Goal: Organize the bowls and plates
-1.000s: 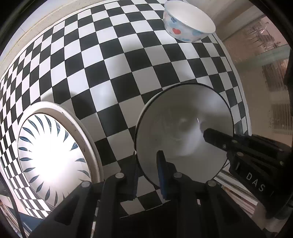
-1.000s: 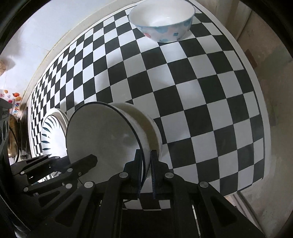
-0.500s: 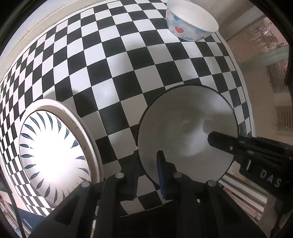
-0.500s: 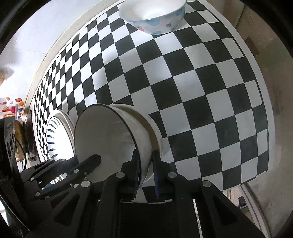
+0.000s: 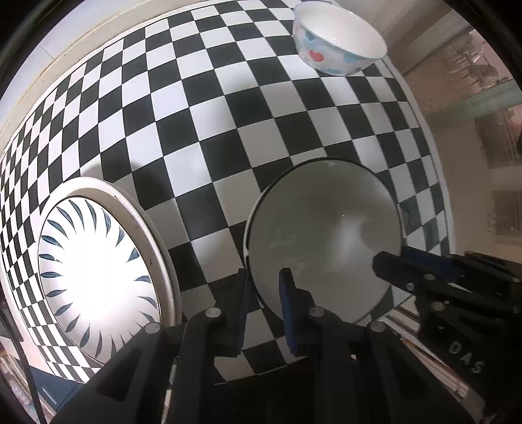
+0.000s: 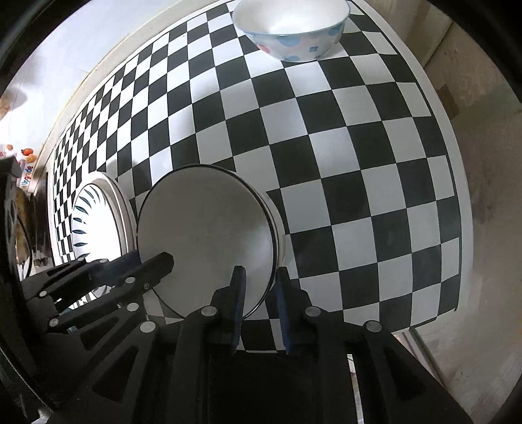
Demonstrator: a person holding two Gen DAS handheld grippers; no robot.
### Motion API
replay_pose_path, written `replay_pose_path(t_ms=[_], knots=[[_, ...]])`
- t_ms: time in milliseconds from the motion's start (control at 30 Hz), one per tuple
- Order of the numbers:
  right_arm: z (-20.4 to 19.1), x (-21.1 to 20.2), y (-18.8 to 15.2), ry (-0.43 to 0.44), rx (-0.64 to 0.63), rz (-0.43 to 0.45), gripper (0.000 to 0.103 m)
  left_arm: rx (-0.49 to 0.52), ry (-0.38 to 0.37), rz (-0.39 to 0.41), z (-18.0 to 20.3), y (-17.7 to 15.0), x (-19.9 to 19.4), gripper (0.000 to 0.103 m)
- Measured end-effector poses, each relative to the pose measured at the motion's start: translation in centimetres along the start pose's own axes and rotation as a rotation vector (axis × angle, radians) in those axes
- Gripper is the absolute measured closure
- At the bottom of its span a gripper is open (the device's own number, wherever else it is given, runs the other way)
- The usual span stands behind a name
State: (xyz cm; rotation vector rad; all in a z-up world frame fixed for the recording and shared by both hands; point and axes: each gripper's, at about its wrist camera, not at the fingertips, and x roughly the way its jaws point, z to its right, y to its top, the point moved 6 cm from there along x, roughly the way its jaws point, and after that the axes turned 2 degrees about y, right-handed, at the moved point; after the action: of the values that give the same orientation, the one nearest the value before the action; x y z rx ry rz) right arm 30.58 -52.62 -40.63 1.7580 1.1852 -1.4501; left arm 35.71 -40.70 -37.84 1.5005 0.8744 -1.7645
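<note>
A plain white bowl with a dark rim (image 5: pixel 323 234) (image 6: pixel 208 234) is held above the checkered table by both grippers. My left gripper (image 5: pixel 264 293) is shut on its near-left rim, one finger inside and one outside. My right gripper (image 6: pixel 259 290) is shut on its right rim, and its fingers (image 5: pixel 411 267) show at the bowl's right in the left wrist view. A white plate with dark blue leaf marks (image 5: pixel 94 270) (image 6: pixel 94 221) lies left of the bowl. A white bowl with blue and red spots (image 5: pixel 336 49) (image 6: pixel 293 29) stands at the far right of the table.
The black-and-white checkered table (image 5: pixel 202 124) (image 6: pixel 352 163) ends at its right edge (image 6: pixel 453 182) with floor beyond. A pale wall runs along the table's far side. Small clutter sits past the left end (image 6: pixel 19 163).
The held bowl has tilted flatter and moved slightly toward the table's right; both grippers keep their hold. The spotted bowl appears closer in the right wrist view.
</note>
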Motion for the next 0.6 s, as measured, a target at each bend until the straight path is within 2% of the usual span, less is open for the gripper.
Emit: replay_pose_path(t_ms=[333, 433, 567, 600], knots=[[-0.4, -1.9, -0.4, 0.0, -0.044, 0.017, 0.082, 0.025, 0.047, 0.075, -0.5, 0.2, -4.1, 0.086], [-0.3, -3.0, 0.1, 0.016, -0.045, 0.028, 0.082, 0.014, 0.016, 0.107, -0.4, 0.7, -5.7, 0.086], [0.6, -5.1, 1.3, 0.064, -0.01, 0.059, 0.082, 0.005, -0.007, 0.157, -0.6, 3.1, -7.5, 0.072], [0.9, -5.7, 1.9, 0.078, 0.006, 0.073, 0.082, 0.001, -0.014, 0.166, -0.8, 4.0, -7.8, 0.072]])
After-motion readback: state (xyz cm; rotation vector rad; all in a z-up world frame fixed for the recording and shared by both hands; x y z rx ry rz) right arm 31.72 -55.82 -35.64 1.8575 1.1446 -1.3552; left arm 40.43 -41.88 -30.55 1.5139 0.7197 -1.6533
